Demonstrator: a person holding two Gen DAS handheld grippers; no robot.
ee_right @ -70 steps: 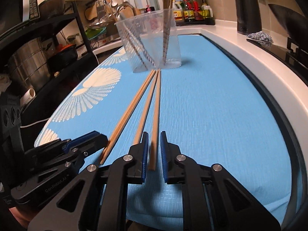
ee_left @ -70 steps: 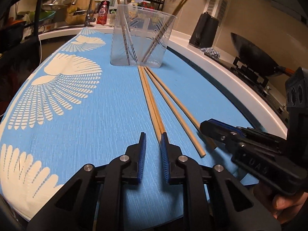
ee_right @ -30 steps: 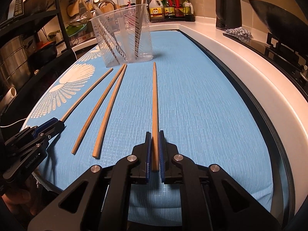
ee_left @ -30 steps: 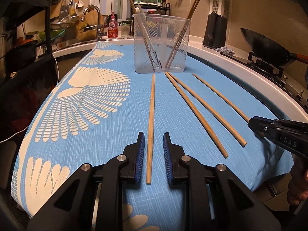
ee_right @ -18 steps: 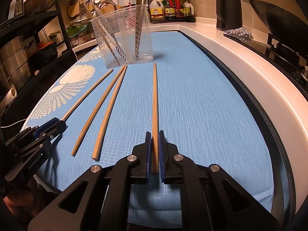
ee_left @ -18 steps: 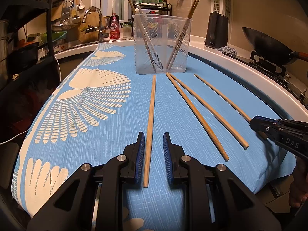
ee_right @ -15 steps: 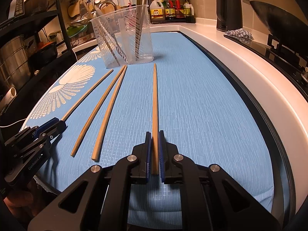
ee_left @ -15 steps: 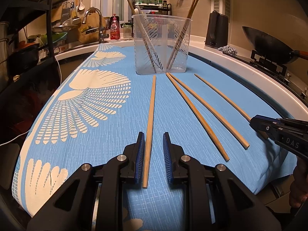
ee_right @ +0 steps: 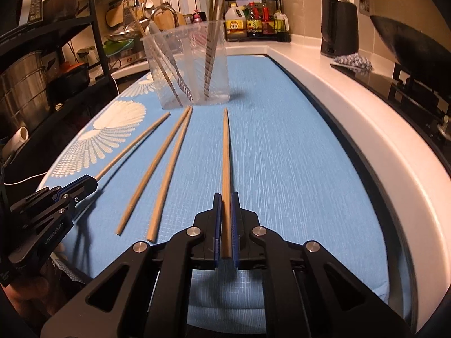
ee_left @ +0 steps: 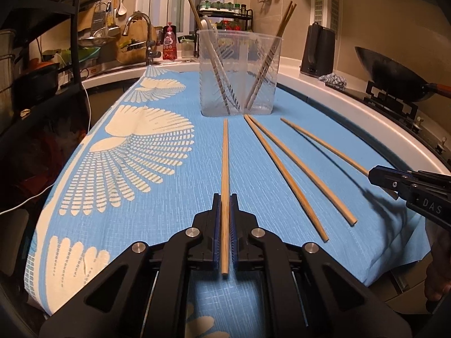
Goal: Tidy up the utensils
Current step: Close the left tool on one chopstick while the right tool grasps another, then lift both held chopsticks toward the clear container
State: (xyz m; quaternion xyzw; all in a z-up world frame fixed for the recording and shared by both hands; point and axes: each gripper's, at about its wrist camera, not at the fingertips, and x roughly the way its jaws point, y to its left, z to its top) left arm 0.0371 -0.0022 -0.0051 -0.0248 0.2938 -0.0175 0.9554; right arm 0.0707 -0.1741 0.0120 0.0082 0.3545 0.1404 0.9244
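Four wooden chopsticks lie on the blue cloth [ee_left: 157,197], pointing at a clear plastic container [ee_left: 239,73] that holds several more. My left gripper [ee_left: 225,197] is closing on the leftmost chopstick [ee_left: 225,155]; its blue pads press the thick end from both sides. In the right wrist view my right gripper [ee_right: 225,197] is shut on the rightmost chopstick [ee_right: 225,152], jaws closing tight. Both held sticks rest flat on the cloth. Two loose chopsticks [ee_left: 284,174] lie side by side between the held ones. Each gripper shows in the other's view: right gripper [ee_left: 379,176], left gripper [ee_right: 84,184].
A white counter rim [ee_right: 366,118] curves along the right, with a black kettle [ee_right: 338,25], a wok [ee_left: 394,76] on a stove and a bottle rack [ee_right: 253,25]. A sink faucet [ee_left: 141,36] and a dark shelf unit [ee_right: 42,64] stand on the left.
The left jaws, which stood apart around the leftmost chopstick, have closed onto it. The right gripper has stayed shut on its chopstick. Neither hand has shifted.
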